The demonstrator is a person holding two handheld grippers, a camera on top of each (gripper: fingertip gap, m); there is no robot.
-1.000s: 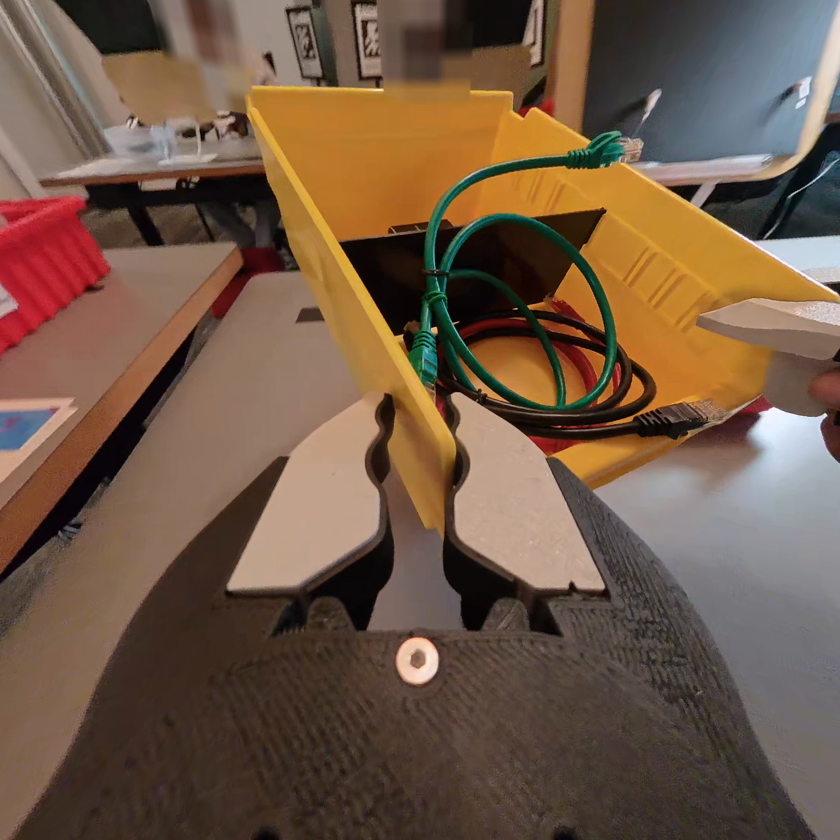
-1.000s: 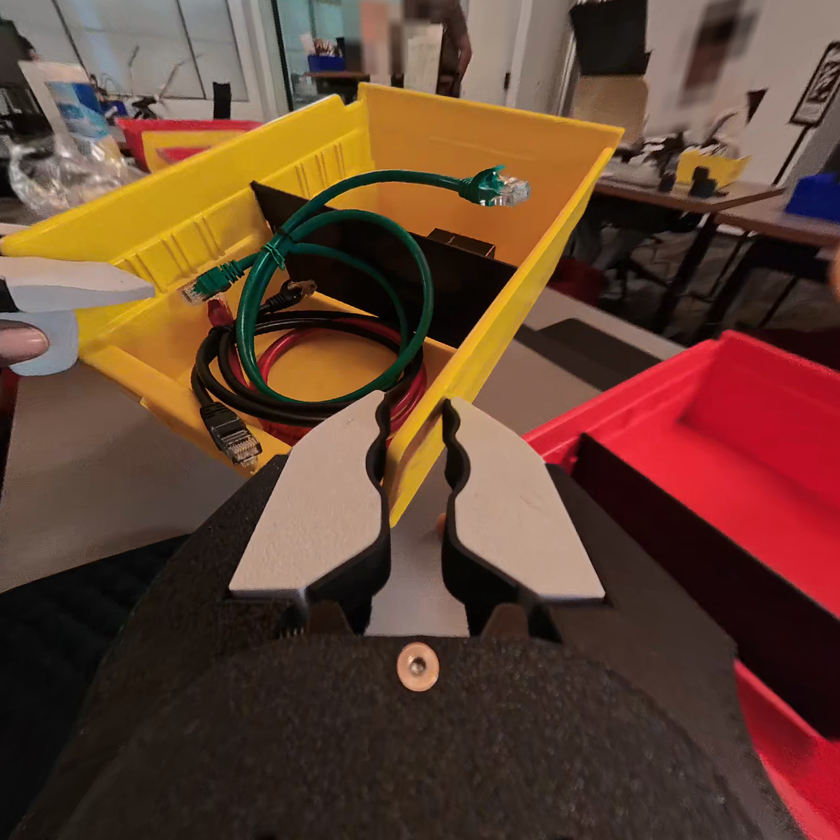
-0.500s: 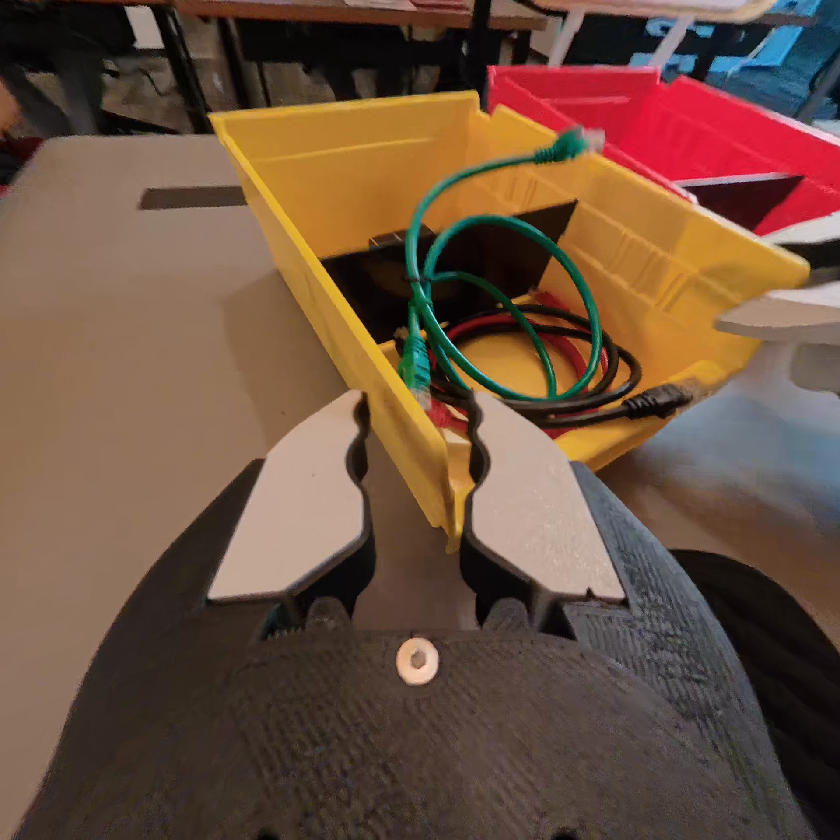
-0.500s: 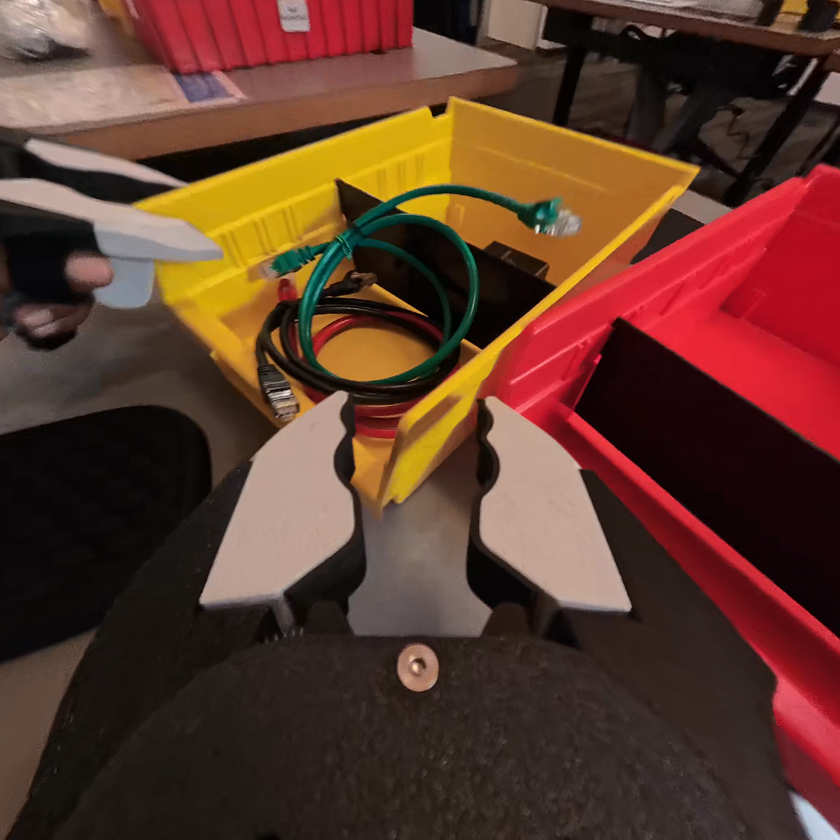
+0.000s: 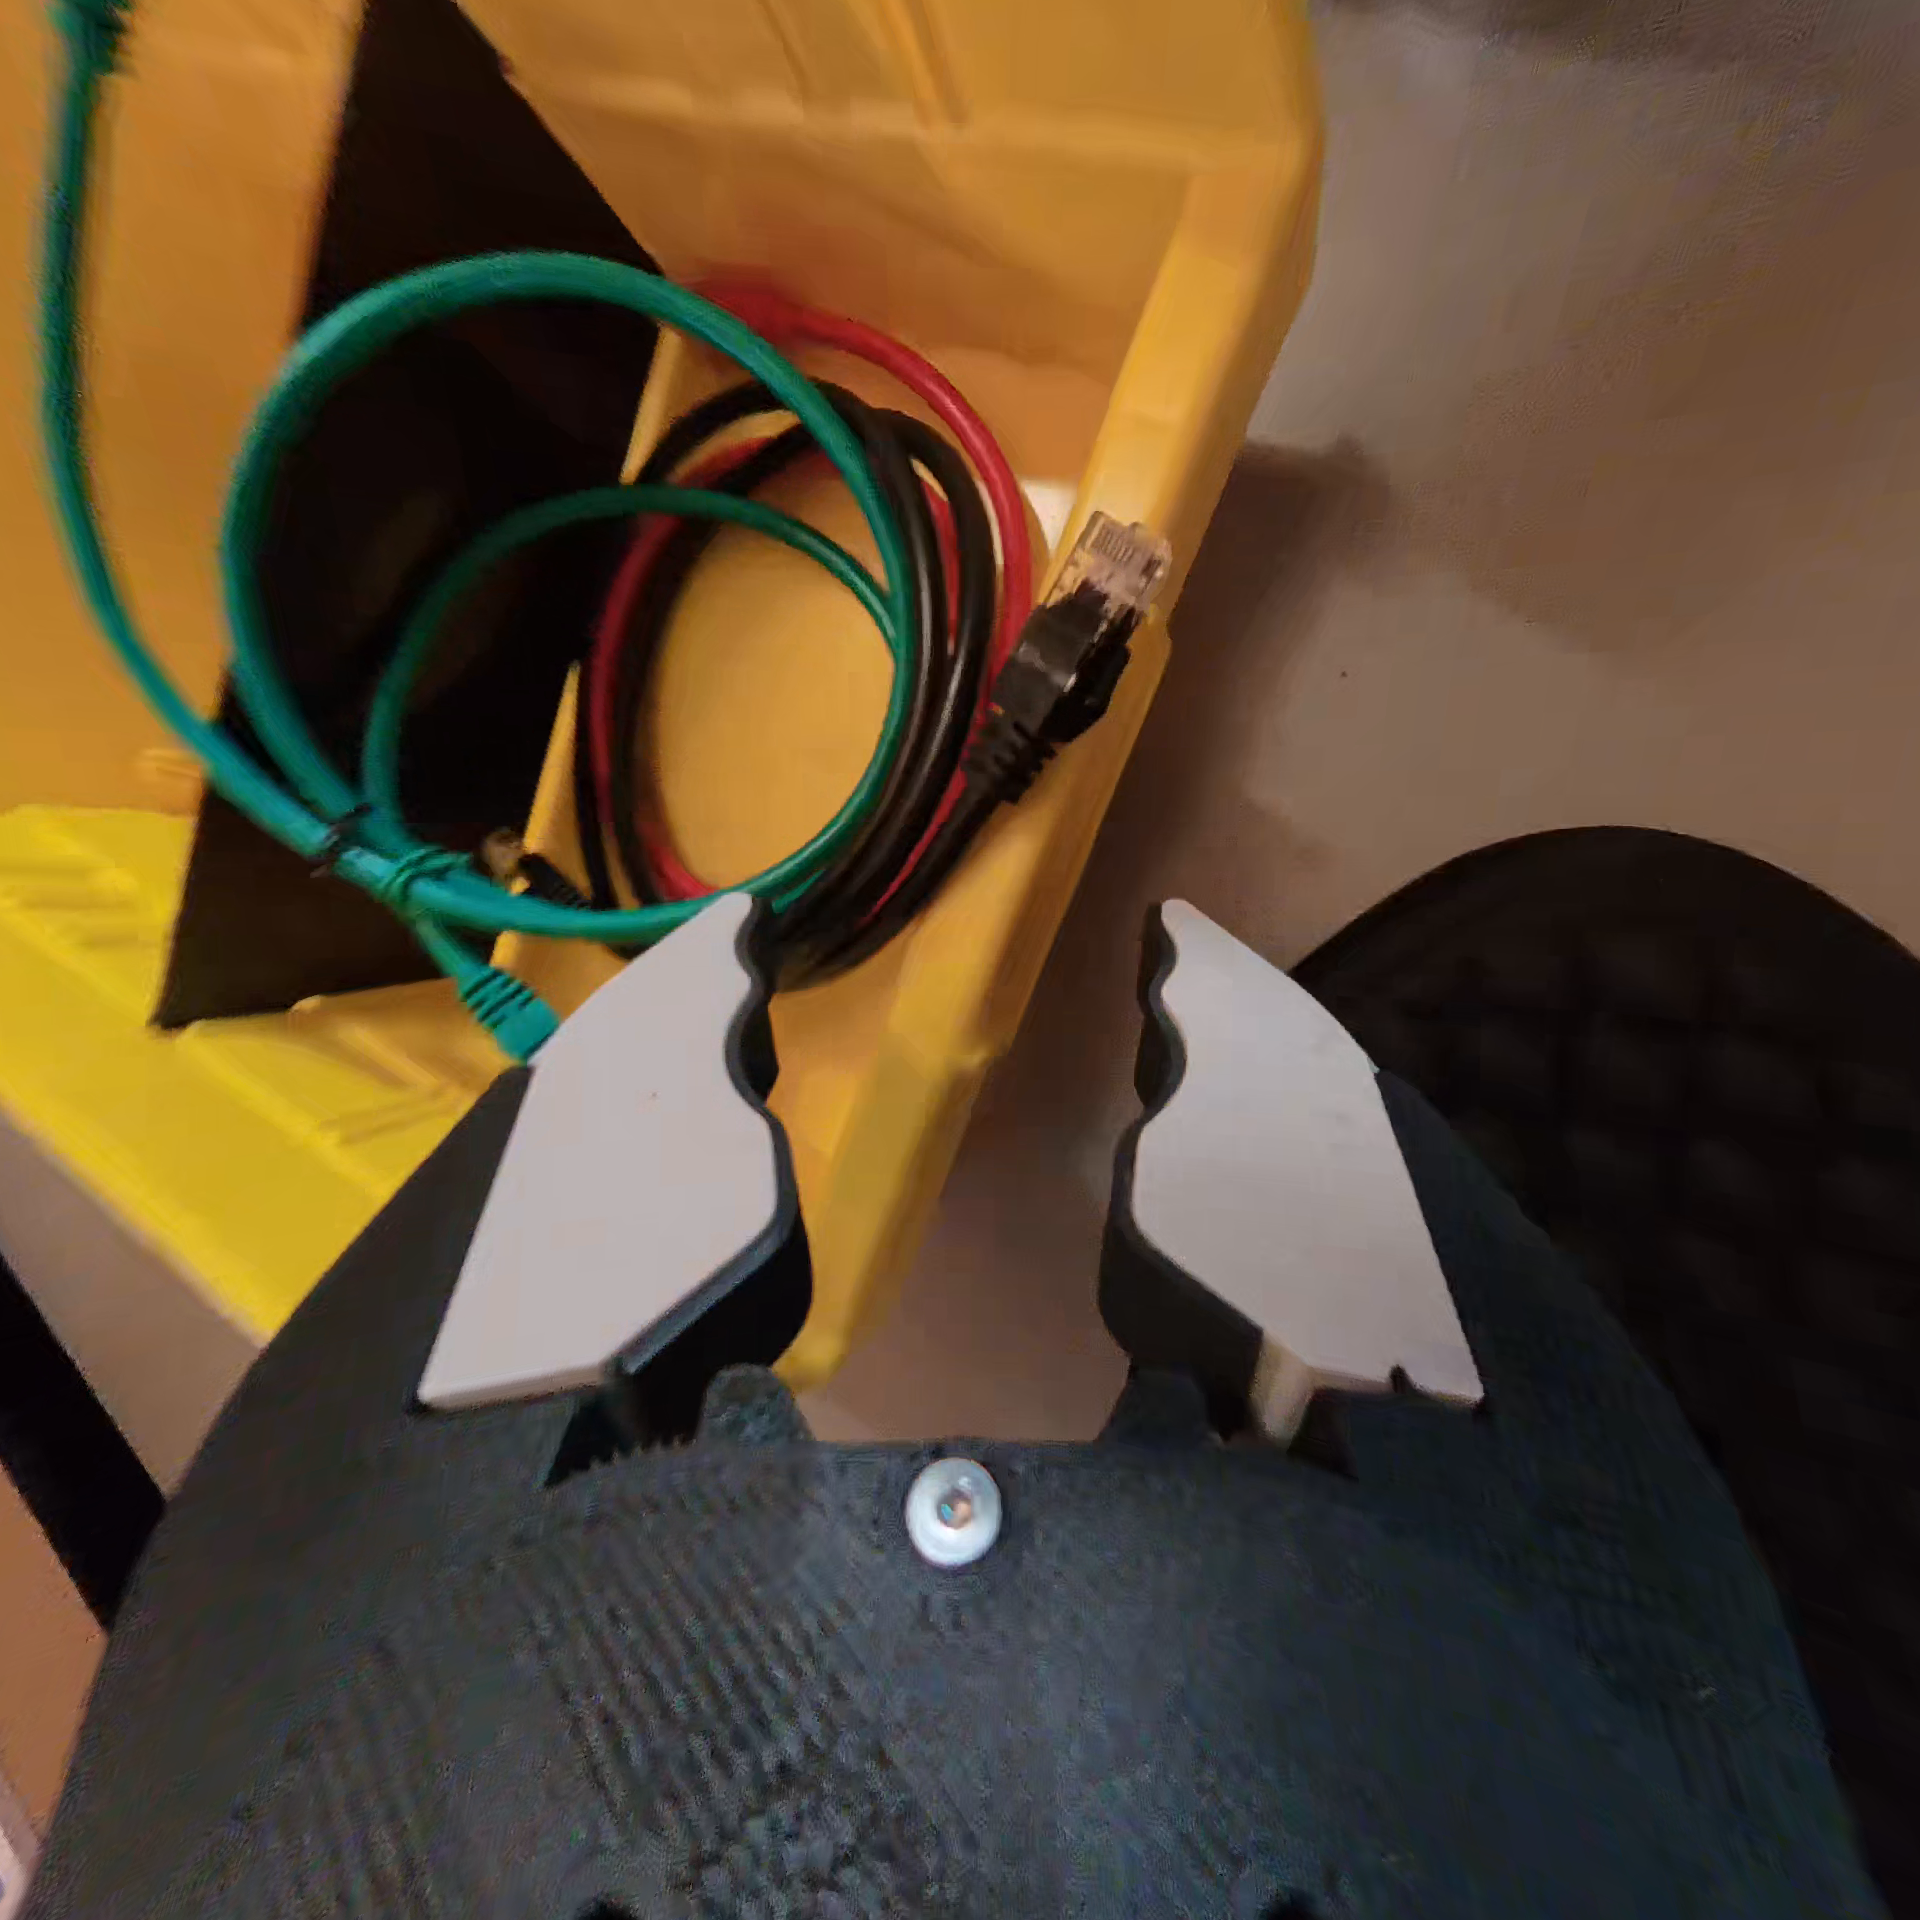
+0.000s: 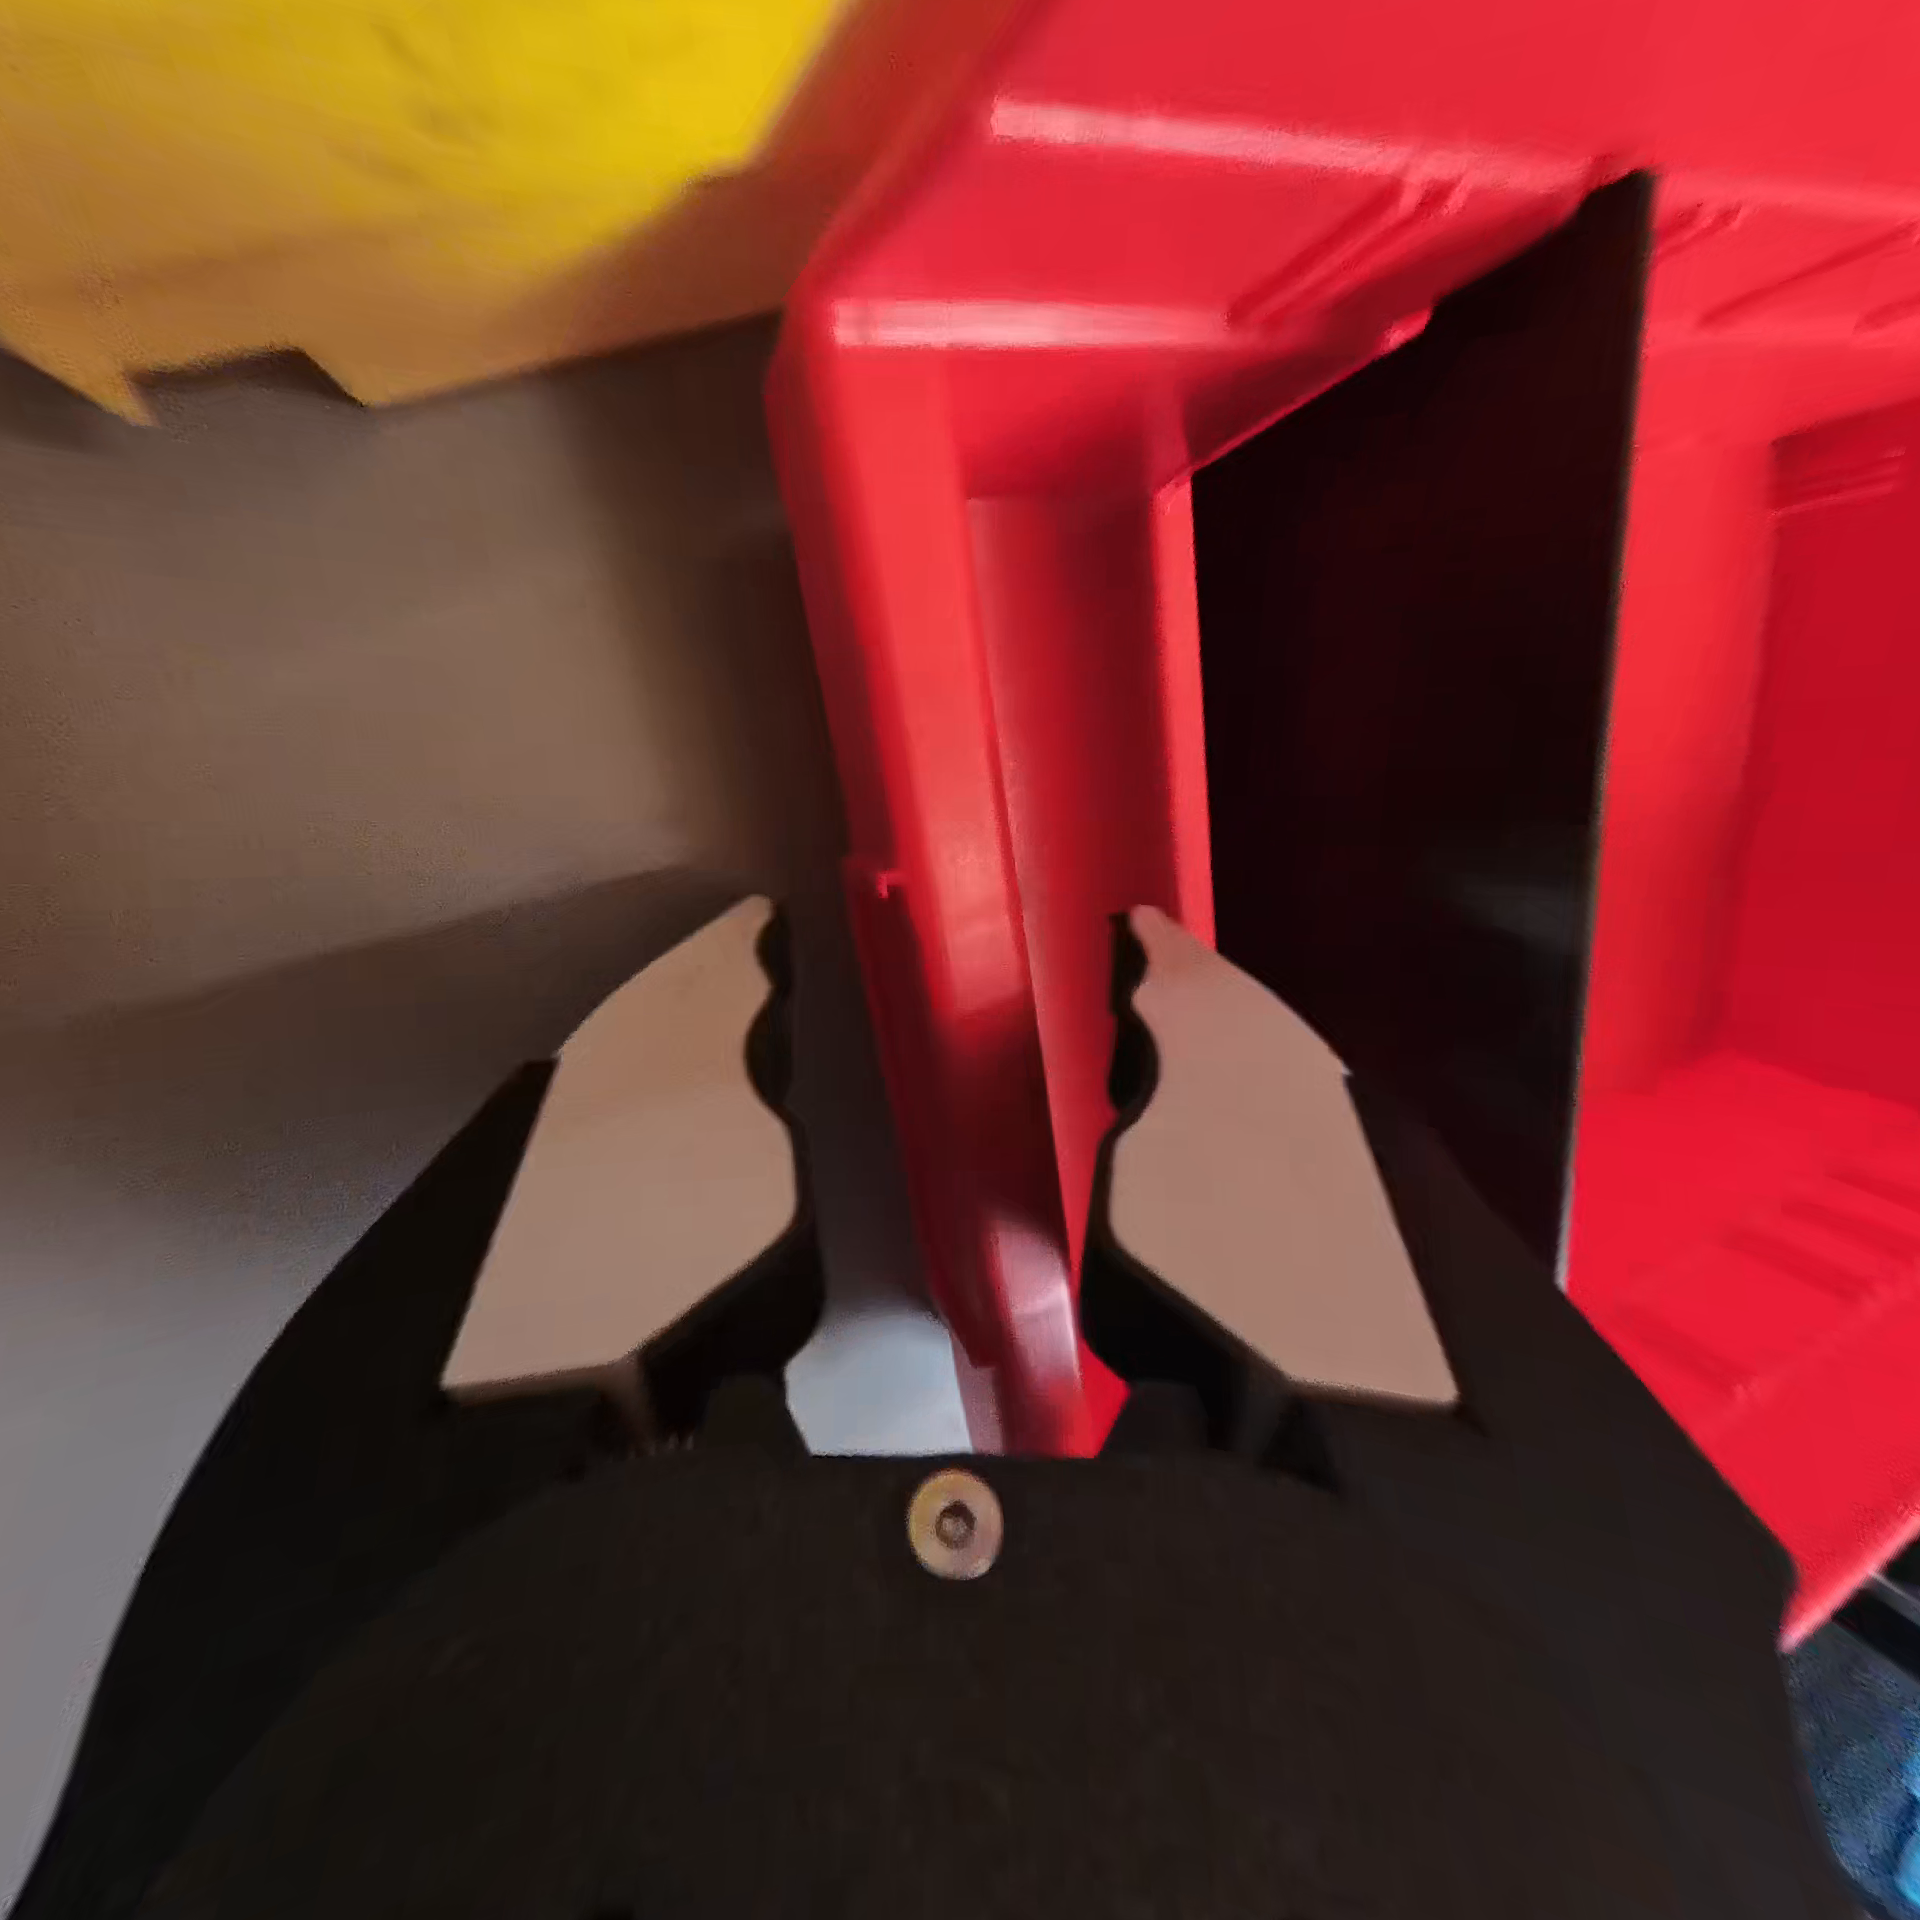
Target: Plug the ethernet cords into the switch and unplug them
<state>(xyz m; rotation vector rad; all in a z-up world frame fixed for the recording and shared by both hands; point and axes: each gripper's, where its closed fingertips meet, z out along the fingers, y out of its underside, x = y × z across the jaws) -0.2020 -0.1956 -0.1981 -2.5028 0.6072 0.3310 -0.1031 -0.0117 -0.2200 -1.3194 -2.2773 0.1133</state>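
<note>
Left wrist view: green cord (image 5: 561,914) runs off the top-left corner, its far plug cut off, and its near plug (image 5: 504,1013) slips behind the left finger (image 5: 623,1174); the coiled black cord (image 5: 935,623) and red cord (image 5: 997,468) are partly covered by the same fingertip. Yellow bin (image 5: 1039,935) is cropped at top and left, and the space behind its black divider (image 5: 416,312) is too dark to read. Right wrist view is motion-blurred: red bin (image 6: 1039,644) is cropped at right, its rim between the fingers smeared, the yellow bin only a blur up-left.
</note>
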